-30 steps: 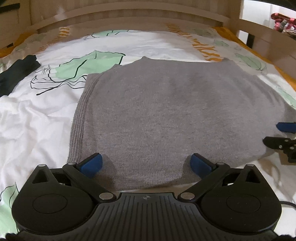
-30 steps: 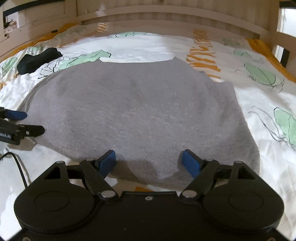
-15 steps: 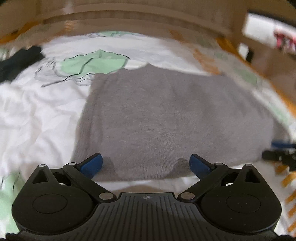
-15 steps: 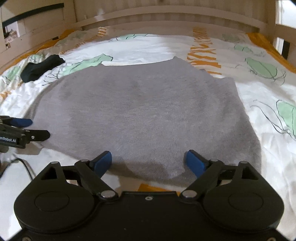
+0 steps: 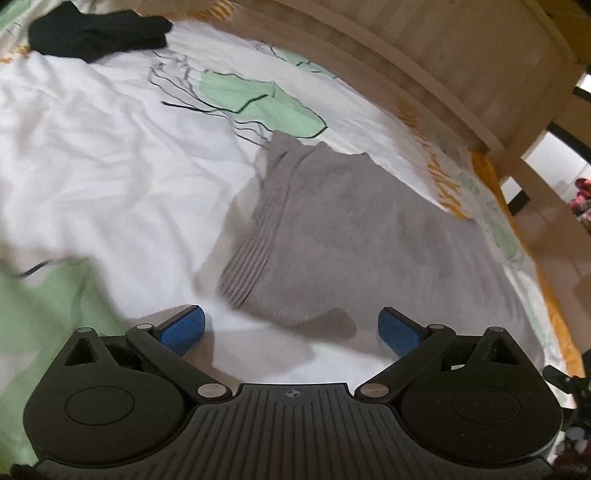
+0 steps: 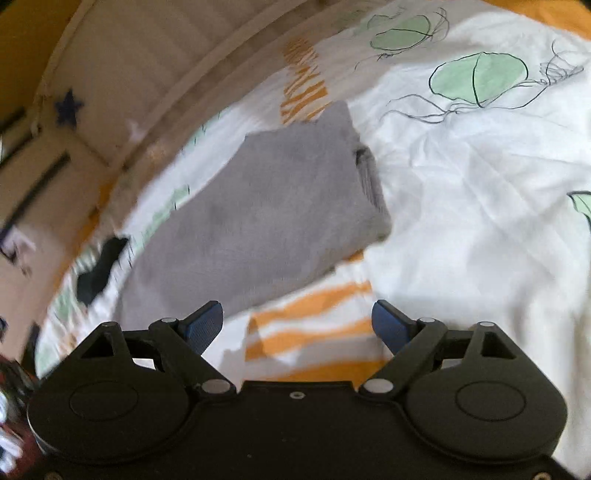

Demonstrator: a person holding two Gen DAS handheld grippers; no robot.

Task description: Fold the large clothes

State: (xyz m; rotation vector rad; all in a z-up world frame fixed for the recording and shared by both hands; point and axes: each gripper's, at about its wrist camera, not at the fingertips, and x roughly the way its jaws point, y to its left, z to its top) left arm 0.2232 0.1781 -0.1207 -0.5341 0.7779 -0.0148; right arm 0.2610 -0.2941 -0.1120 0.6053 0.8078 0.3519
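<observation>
A grey knit sweater (image 5: 351,236) lies folded flat on the bed, with its ribbed hem along its left edge. It also shows in the right wrist view (image 6: 266,210). My left gripper (image 5: 291,328) is open and empty, just short of the sweater's near left corner. My right gripper (image 6: 297,321) is open and empty, above the bedsheet just short of the sweater's near right edge. Neither gripper touches the cloth.
The bed has a white sheet (image 5: 92,155) with green leaf and orange prints. A black garment (image 5: 96,31) lies at the far left; it also shows in the right wrist view (image 6: 99,269). A wooden bed frame (image 5: 424,62) runs along the far side.
Both grippers have drawn back from the sweater's near edge and swung apart, left one tilting left, right one tilting right. The sweater lies as before. Both jaws stay open.
</observation>
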